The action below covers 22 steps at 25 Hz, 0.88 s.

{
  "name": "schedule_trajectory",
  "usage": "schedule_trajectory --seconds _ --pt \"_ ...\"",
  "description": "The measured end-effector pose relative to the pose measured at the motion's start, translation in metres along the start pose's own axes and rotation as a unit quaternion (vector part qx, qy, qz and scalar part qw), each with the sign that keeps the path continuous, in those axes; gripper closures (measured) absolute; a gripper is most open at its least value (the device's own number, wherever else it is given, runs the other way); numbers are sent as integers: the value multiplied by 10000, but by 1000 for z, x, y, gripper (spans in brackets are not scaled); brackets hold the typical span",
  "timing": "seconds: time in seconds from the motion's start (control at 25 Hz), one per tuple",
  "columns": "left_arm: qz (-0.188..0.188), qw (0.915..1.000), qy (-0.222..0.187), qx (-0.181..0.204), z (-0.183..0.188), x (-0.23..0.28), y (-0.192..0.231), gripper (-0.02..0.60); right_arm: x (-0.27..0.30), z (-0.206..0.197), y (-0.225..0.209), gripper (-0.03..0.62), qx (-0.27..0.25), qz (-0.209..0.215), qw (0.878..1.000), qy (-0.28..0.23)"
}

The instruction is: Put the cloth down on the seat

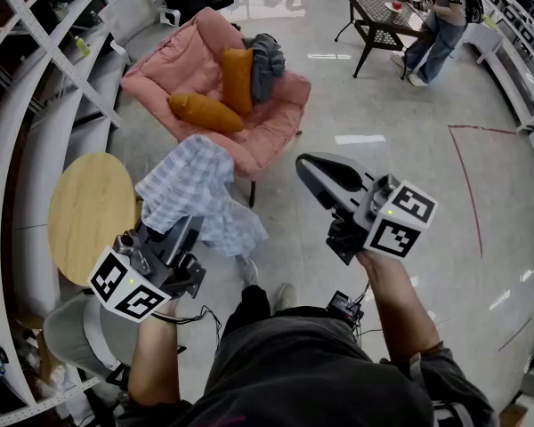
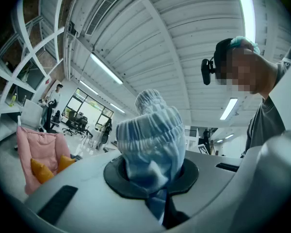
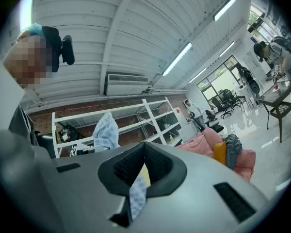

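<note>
A blue-and-white checked cloth [image 1: 196,189] hangs in a bunch over my left gripper [image 1: 189,228], which is shut on it. In the left gripper view the cloth [image 2: 153,135] bulges up out of the closed jaws of the left gripper [image 2: 153,174]. The pink padded chair [image 1: 265,124] stands ahead of me on the floor, with two orange cushions [image 1: 205,112] and a grey garment [image 1: 265,65] on it. My right gripper [image 1: 306,164] is raised to the right of the cloth, pointing toward the chair, shut and holding nothing. From the right gripper [image 3: 143,171] I see the cloth [image 3: 106,130] at left and the chair [image 3: 218,147] at right.
A round wooden table [image 1: 91,212] stands at my left, close to the left gripper. White shelving [image 1: 62,69] runs along the left wall. At the back right a person [image 1: 436,25] stands by a black side table [image 1: 378,12]. Red tape lines [image 1: 467,185] mark the floor at right.
</note>
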<state>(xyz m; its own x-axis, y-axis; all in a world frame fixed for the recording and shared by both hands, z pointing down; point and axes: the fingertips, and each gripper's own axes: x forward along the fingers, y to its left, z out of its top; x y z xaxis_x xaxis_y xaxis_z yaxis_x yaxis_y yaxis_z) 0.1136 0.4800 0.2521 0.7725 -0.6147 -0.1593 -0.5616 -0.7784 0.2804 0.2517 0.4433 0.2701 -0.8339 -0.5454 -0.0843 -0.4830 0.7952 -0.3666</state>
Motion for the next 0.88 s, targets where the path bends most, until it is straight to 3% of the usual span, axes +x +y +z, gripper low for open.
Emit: schedule_trajectory --seconds 0.44,0.88 --pt "108 9999 -32 -10 -3 -3 0 534 -3 -3 -8 577 218 -99 9997 -46" --pt "160 9988 -175 419 32 -3 7 534 -4 5 -2 577 122 100 9998 -130"
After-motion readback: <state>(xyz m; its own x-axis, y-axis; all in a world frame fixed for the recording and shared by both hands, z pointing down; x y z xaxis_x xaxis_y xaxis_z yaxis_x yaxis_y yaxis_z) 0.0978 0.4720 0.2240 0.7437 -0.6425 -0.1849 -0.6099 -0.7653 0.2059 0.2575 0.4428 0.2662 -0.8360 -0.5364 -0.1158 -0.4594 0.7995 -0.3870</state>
